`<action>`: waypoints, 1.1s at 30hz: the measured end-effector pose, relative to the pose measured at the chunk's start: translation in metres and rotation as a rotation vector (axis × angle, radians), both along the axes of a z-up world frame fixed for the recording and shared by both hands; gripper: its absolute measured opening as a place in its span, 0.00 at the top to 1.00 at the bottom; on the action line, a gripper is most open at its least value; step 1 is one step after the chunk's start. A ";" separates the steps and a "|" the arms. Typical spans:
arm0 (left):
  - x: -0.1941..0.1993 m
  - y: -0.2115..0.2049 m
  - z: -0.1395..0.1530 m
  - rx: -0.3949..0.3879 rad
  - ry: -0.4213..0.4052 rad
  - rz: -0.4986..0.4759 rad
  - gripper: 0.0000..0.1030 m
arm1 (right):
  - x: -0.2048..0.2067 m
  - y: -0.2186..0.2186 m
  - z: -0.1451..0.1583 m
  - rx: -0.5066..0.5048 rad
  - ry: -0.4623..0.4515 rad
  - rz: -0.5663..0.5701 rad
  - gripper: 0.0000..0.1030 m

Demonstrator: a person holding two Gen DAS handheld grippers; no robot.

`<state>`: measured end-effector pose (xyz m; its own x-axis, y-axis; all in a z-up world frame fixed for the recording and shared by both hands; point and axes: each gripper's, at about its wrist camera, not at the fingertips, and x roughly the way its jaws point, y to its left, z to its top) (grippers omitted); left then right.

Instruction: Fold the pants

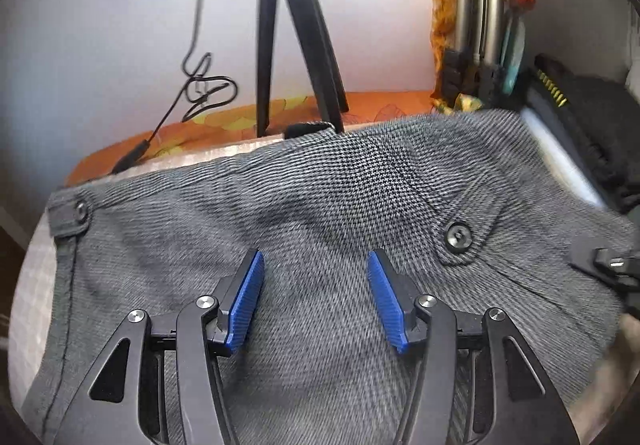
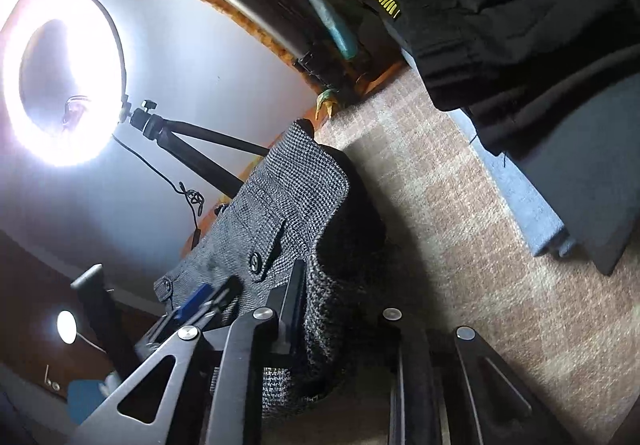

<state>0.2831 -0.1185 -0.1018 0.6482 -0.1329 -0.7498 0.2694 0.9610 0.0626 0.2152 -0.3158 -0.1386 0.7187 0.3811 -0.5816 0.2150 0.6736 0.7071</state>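
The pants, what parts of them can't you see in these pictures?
- Legs and hems of the pants: left wrist view, cut off by the bottom edge and the left gripper.
- Fabric between the jaws of the right gripper: right wrist view, in dark shadow, so the pinch is unclear.
- Pants' right edge: left wrist view, blurred.
- Black clothes: right wrist view, too dark to identify.

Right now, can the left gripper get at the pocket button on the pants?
Probably yes. The left gripper is open with nothing between its pads, low over the grey houndstooth pants. The pocket button lies exposed just ahead and to its right, nothing covering it. The right gripper pinches cloth further over, seemingly clear.
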 end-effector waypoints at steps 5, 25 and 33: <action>-0.049 0.052 0.028 -0.035 -0.035 0.006 0.47 | -0.001 0.001 0.011 -0.065 0.001 0.011 0.87; -0.103 0.178 0.045 -0.231 -0.059 0.077 0.46 | 0.001 0.101 0.104 -0.567 -0.100 0.183 0.91; -0.140 0.274 0.046 -0.245 -0.098 0.243 0.46 | 0.005 0.220 0.138 -0.837 -0.207 0.357 0.91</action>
<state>0.1433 0.1554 -0.0558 0.7500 -0.1346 -0.6476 0.0355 0.9859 -0.1638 0.2206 -0.0961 -0.0010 0.7596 0.1141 -0.6403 -0.1788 0.9832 -0.0369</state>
